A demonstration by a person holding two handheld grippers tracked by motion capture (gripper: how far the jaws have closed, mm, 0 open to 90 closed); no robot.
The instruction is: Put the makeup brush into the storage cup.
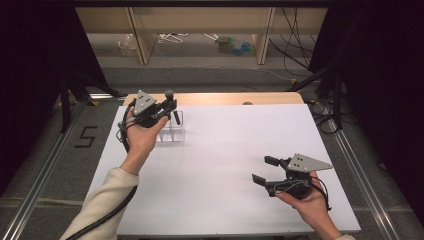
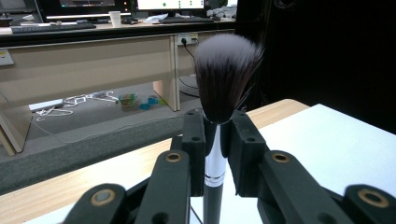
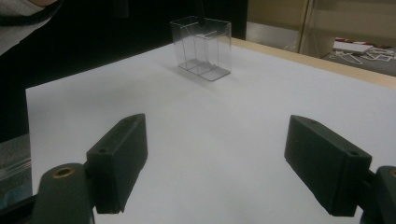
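Brush handle's lower end cut off below the left hand-held gripper (image 2: 217,135), clamped on the makeup brush (image 2: 224,74), upright, soft dark bristles pale-tipped, over the clear box (image 1: 172,131) at the white surface (image 1: 225,150) far left. Right hand-held gripper (image 3: 217,163) spread apart, empty, well apart.

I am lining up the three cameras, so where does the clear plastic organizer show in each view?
High view: the clear organizer stands upper left on the white table, just right of the left gripper, which holds a makeup brush.
Left gripper view: I cannot make it out behind the fingers clamped on the brush.
Right gripper view: top centre, beyond the open right gripper.
Shared landmark: the table's wooden far edge.
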